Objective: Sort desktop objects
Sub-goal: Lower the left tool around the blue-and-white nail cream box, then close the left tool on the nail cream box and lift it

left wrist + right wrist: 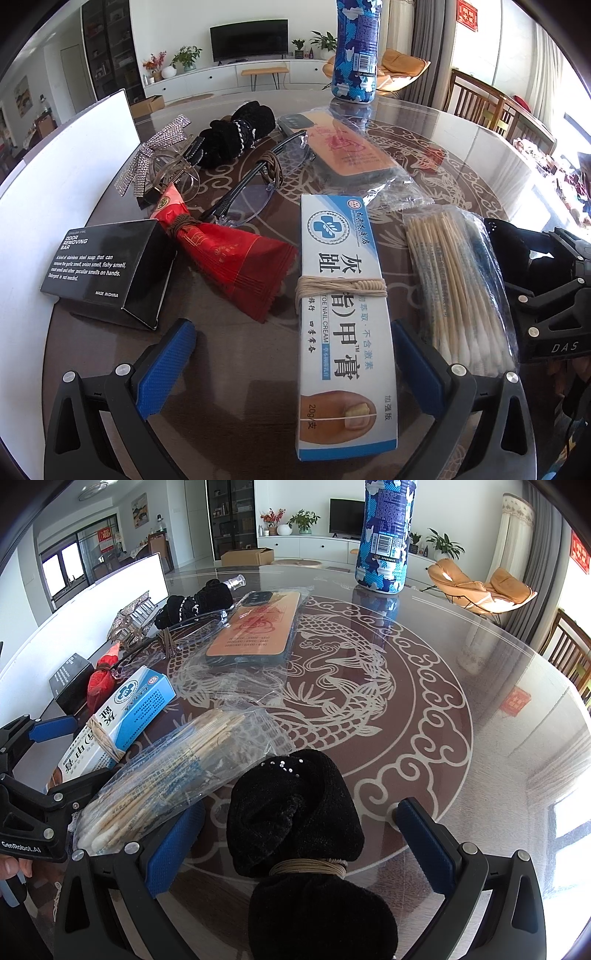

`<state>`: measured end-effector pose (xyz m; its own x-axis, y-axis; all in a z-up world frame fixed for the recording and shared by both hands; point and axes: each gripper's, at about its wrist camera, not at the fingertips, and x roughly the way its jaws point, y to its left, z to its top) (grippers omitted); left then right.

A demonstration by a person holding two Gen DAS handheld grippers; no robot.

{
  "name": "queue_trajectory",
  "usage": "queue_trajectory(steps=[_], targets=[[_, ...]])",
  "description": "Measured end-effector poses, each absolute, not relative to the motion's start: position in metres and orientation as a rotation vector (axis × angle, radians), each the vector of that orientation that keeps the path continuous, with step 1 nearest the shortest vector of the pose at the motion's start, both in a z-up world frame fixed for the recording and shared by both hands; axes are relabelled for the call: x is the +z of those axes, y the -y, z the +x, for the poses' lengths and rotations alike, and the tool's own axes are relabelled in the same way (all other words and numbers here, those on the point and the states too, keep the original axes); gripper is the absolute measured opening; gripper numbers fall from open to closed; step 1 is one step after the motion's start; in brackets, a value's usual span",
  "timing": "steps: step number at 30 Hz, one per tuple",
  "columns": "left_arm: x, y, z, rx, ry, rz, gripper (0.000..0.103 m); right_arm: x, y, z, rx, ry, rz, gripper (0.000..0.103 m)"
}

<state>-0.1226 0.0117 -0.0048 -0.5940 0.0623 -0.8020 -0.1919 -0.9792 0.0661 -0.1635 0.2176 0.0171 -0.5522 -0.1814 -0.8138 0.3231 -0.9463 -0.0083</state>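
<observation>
Left tool (291,365), blue-padded jaws spread wide, straddles the near end of a white-and-blue cardboard nail-cream box (341,295) bound with beige cord; neither pad touches it. Just right of this tool lies a clear plastic packet of wooden cotton swabs (458,288); to its left front, a red foil sachet tied with brown cord (225,254) and a black cardboard box with white print (107,266). Farther ahead lie clear-lensed, dark-armed spectacles (251,192), a rhinestone bow hair clip (159,155) and an orange phone case in clear wrap (347,147). Right tool (295,843), jaws likewise wide apart and holding nothing, brackets a black velvet hair tie wound with tan cord (295,812). A blue camouflage-patterned bottle (386,535) stands upright far ahead on the glass-topped patterned round table (424,701).
</observation>
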Motion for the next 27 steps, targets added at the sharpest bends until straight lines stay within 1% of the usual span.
queue_trajectory(steps=[8, 16, 21, 27], targets=[[-0.005, -0.008, -0.106, 2.664, -0.221, -1.332, 0.103, 0.017, -0.218, -0.163, -2.53, -0.227, 1.3, 0.103], [-0.005, -0.015, -0.118, 2.683, -0.201, -1.341, 0.103, 0.016, -0.226, -0.156, -2.469, -0.266, 1.268, 0.103], [-0.005, -0.019, -0.134, 2.672, -0.203, -1.338, 0.103, 0.016, -0.234, -0.153, -2.498, -0.247, 1.283, 0.103], [-0.005, -0.019, -0.135, 2.668, -0.204, -1.337, 0.103, 0.017, -0.235, -0.153, -2.498, -0.246, 1.283, 0.103]])
